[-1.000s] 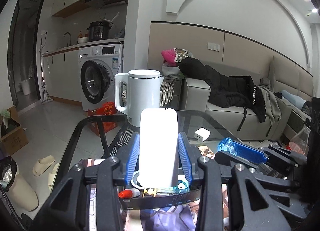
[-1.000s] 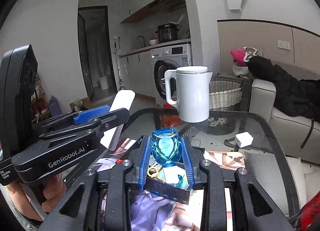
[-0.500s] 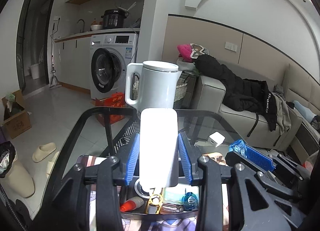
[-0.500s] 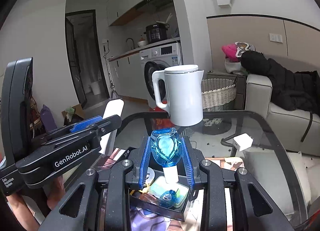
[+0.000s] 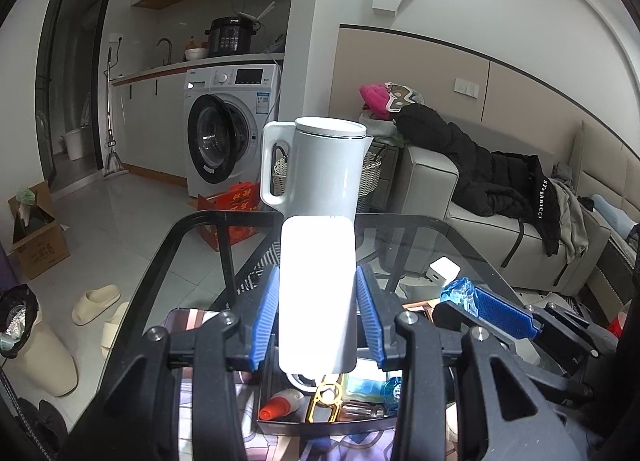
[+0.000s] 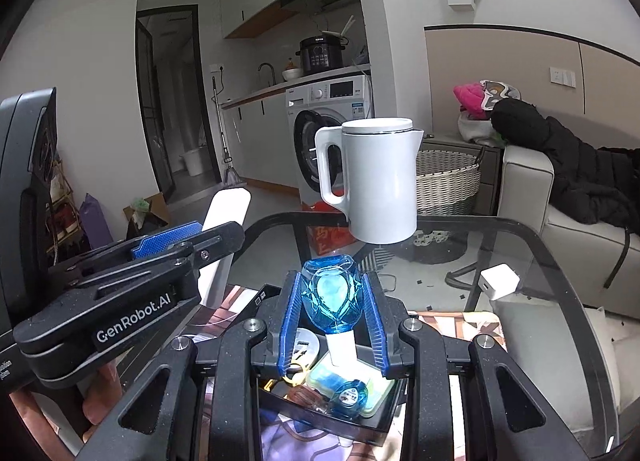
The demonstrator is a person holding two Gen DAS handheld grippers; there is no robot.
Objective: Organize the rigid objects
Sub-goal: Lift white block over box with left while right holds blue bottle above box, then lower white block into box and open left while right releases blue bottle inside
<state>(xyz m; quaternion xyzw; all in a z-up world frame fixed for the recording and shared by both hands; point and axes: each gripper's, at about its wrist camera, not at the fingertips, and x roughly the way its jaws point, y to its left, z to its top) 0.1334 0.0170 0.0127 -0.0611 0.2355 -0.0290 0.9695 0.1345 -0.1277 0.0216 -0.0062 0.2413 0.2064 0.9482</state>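
My left gripper (image 5: 316,293) is shut on a tall white rounded case (image 5: 317,293) and holds it upright above a black tray (image 5: 320,427). My right gripper (image 6: 331,301) is shut on a faceted blue bottle (image 6: 330,297), held upside down with its white cap pointing at the tray (image 6: 360,427). The tray holds several small items: a red-capped tube (image 5: 280,407), a gold key-shaped piece (image 5: 324,401), a small blue round bottle (image 6: 350,397) and a pale green case (image 6: 348,377). The left gripper shows at the left of the right wrist view (image 6: 192,233).
A white kettle (image 6: 378,181) stands at the far side of the glass table (image 6: 560,301). A white charger cube (image 6: 499,282) lies at its right. A patterned mat (image 6: 280,445) lies under the tray. A sofa with a black coat (image 5: 480,177) is behind.
Both grippers have risen, carrying the white case and the blue bottle higher above the tray. More of the tray's contents now shows beneath them.
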